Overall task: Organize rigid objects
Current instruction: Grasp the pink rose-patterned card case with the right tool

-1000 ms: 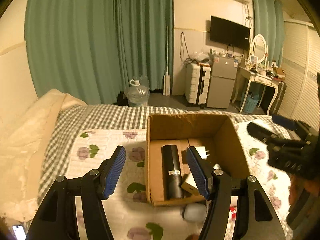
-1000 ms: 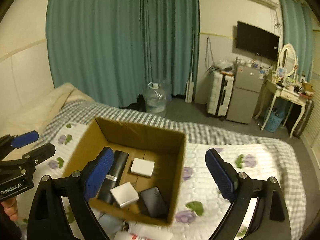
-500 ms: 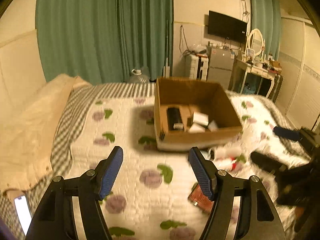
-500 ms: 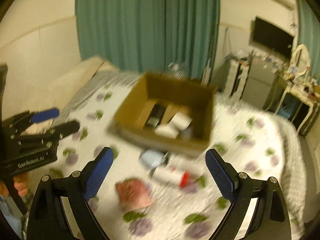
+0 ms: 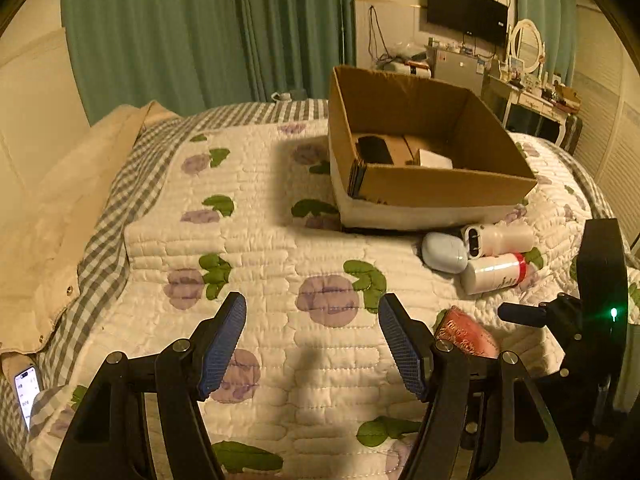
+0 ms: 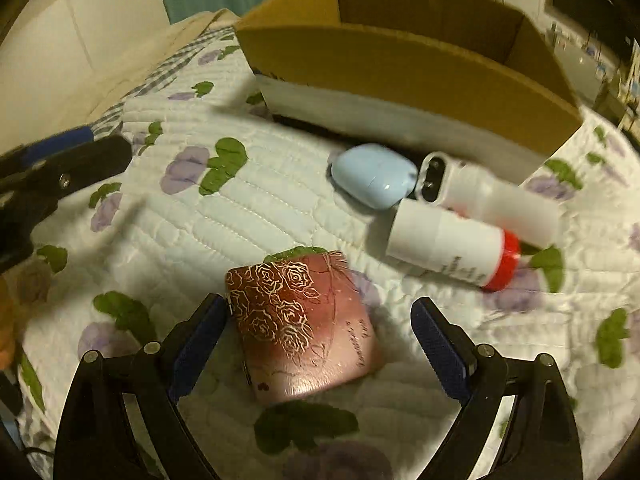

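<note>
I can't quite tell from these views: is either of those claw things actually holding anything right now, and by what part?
Nothing is held. The right gripper stands open around the pink rose-patterned case without pressing on it. The left gripper is open over bare quilt.

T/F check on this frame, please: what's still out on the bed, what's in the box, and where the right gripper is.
1. The pink rose-patterned case lies between the right gripper's open pads. True.
2. The cardboard box is empty. False: a black item and a white one lie inside.
3. The left gripper holds the blue case. False: it is open over bare quilt.
4. The red-capped white bottle lies outside the box. True.
</note>
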`<action>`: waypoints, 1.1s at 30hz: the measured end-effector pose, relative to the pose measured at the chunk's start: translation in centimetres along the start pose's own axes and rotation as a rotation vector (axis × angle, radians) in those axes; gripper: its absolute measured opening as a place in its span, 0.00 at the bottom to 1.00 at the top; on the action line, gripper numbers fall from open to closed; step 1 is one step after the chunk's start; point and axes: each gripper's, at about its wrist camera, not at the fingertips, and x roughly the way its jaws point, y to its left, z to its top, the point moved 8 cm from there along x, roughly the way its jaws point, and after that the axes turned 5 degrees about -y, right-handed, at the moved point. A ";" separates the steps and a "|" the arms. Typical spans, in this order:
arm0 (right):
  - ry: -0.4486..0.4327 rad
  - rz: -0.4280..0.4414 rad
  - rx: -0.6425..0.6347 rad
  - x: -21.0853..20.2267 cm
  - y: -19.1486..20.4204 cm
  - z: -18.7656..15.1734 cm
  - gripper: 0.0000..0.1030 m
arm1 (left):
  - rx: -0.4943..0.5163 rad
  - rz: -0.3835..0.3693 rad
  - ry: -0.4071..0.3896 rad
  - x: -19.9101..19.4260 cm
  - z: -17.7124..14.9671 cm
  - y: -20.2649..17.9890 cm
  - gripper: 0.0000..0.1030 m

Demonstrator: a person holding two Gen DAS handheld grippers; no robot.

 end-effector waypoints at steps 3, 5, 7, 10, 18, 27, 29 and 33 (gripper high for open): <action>0.022 0.020 0.010 0.8 -0.1 -0.3 0.91 | 0.005 0.001 0.013 0.3 -0.2 -0.1 0.69; 0.039 0.040 0.030 1.4 -0.2 -0.7 0.91 | 0.009 0.004 0.018 0.5 -0.3 -0.2 0.69; 0.044 0.061 0.048 1.5 -0.2 -0.9 0.91 | 0.013 0.007 0.023 0.5 -0.5 -0.3 0.69; 0.036 0.106 0.047 1.0 0.3 -1.0 0.74 | 0.016 0.014 0.023 0.5 -0.5 -0.3 0.69; -0.108 -0.037 0.020 -5.2 -1.8 0.4 0.70 | 0.026 0.029 0.011 0.1 0.2 -0.8 0.69; -0.227 -0.326 0.193 -13.0 -13.9 2.7 0.70 | 0.071 -0.101 0.041 1.9 1.7 -8.6 0.69; -0.232 -0.329 0.232 -13.1 -15.1 2.5 0.70 | 0.072 -0.132 0.061 2.7 1.7 -10.6 0.69; -0.216 -0.317 0.251 -12.4 -15.6 2.0 0.70 | 0.169 -0.185 0.066 4.4 1.7 -14.8 0.69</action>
